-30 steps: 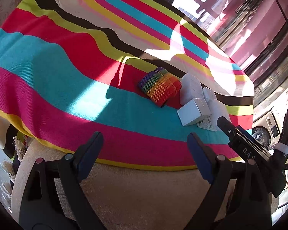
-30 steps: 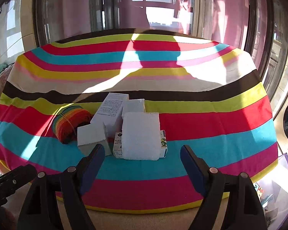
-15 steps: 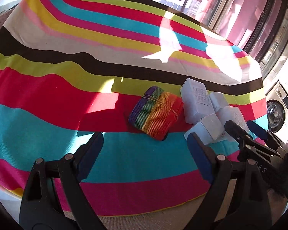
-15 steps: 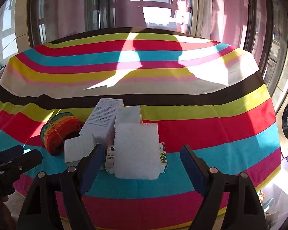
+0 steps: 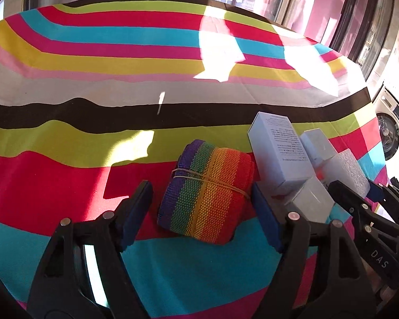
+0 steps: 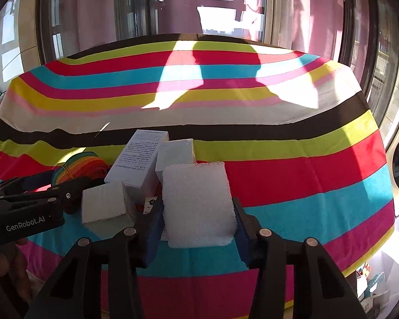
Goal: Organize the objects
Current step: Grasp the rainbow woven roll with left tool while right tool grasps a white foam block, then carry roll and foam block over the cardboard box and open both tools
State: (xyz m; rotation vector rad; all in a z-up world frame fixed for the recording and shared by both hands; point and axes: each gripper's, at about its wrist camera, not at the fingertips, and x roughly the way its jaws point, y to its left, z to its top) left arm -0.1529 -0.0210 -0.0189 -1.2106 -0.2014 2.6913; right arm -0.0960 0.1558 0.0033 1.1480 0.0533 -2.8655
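Observation:
A rolled rainbow strap (image 5: 207, 191), bound with a rubber band, lies on the striped tablecloth (image 5: 119, 79). My left gripper (image 5: 202, 218) is open, its fingers on either side of the roll with a gap on the left. A white foam block (image 6: 198, 204) sits between the blue pads of my right gripper (image 6: 198, 232), which has narrowed around it; firm contact is unclear. White boxes (image 6: 138, 159) cluster behind and left of the foam, with a small white cube (image 6: 106, 206) beside it. The roll (image 6: 79, 166) also shows in the right wrist view.
A washing machine (image 5: 388, 133) stands off the table's right edge. Windows run behind the table. A clear bin with small items (image 6: 372, 287) sits low at the right. The left gripper's body (image 6: 26, 212) shows at the left of the right wrist view.
Both grippers moved forward onto the table. The left now straddles the rainbow roll. The right closed in around the foam block.

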